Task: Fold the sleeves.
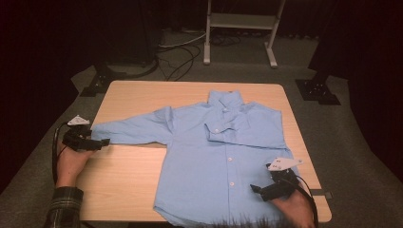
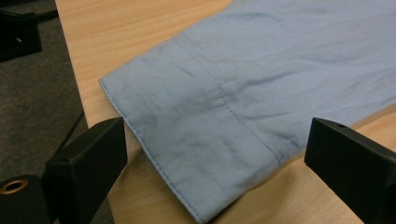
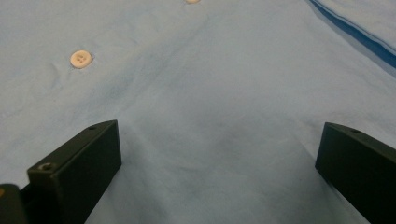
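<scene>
A light blue button shirt (image 1: 223, 156) lies flat, front up, on the wooden table (image 1: 123, 175), collar at the far side. One sleeve (image 1: 237, 126) is folded across the chest. The other sleeve (image 1: 133, 128) stretches out to the left, its cuff (image 2: 187, 135) close to the table's left edge. My left gripper (image 1: 105, 141) sits at that cuff. In the left gripper view the left gripper (image 2: 217, 140) is open, its jaws on either side of the cuff and clear of the cloth. My right gripper (image 1: 255, 188) rests over the shirt's lower front, open (image 3: 219, 140), near a white button (image 3: 81, 59).
The table's left edge runs just beside the cuff, with grey carpet (image 2: 37, 102) below. On the floor behind the table stand a white frame (image 1: 240, 21), loose cables (image 1: 180, 57) and black stand feet (image 1: 317, 90). Bare wood lies in front of the outstretched sleeve.
</scene>
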A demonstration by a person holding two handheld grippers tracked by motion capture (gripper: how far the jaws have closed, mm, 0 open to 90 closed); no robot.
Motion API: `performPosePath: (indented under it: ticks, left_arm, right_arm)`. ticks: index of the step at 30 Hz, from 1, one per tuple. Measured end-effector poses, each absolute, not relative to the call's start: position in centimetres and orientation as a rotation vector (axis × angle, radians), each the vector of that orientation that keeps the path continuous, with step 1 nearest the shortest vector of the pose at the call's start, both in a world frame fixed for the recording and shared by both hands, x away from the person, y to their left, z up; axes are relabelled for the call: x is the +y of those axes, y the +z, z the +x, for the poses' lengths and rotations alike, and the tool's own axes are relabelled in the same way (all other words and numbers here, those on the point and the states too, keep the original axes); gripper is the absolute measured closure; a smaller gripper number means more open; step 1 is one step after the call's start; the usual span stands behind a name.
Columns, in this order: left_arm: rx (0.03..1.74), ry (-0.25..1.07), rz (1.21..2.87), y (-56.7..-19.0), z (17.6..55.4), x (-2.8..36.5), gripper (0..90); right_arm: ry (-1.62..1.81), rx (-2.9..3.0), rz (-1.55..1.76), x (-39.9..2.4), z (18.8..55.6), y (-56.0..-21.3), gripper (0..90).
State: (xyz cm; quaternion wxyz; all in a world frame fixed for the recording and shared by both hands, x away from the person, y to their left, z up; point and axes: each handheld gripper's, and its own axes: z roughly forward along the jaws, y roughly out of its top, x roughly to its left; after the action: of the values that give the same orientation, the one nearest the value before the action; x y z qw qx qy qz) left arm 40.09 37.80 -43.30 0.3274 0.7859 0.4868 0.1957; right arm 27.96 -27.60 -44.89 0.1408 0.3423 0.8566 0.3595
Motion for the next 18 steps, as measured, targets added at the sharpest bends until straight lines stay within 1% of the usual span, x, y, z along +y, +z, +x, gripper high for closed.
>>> performPosePath:
  ticks: [2, 3, 4, 6, 11, 14, 18]
  left_arm:
    - [1.278, 0.535, 2.074, -43.3, 40.1, 37.6, 9.0]
    - [1.280, 0.548, 2.079, -43.3, 40.0, 37.5, 13.1]
    - [1.284, 0.546, 2.076, -43.3, 40.0, 37.5, 14.9]
    - [1.295, 0.550, 2.065, -43.2, 39.9, 37.5, 23.1]
    - [1.287, 0.534, 2.042, -42.9, 39.7, 37.8, 40.3]
    - [1.275, 0.565, 2.029, -42.6, 39.3, 37.9, 57.9]
    - [1.275, 0.578, 2.017, -42.3, 39.0, 38.0, 73.8]
  right_arm:
    - [1.037, 2.474, 0.985, -27.6, 28.0, -44.9, 0.1]
    - [1.036, 2.475, 0.983, -27.6, 28.0, -44.9, 0.1]
    - [1.037, 2.474, 0.985, -27.6, 28.0, -44.9, 0.1]
    - [1.037, 2.475, 0.985, -27.6, 28.0, -44.9, 0.1]
    - [1.037, 2.474, 0.985, -27.6, 28.0, -44.9, 0.1]
    - [1.038, 2.474, 0.985, -27.6, 28.0, -44.9, 0.1]
    - [1.038, 2.474, 0.986, -27.6, 28.0, -44.9, 0.1]
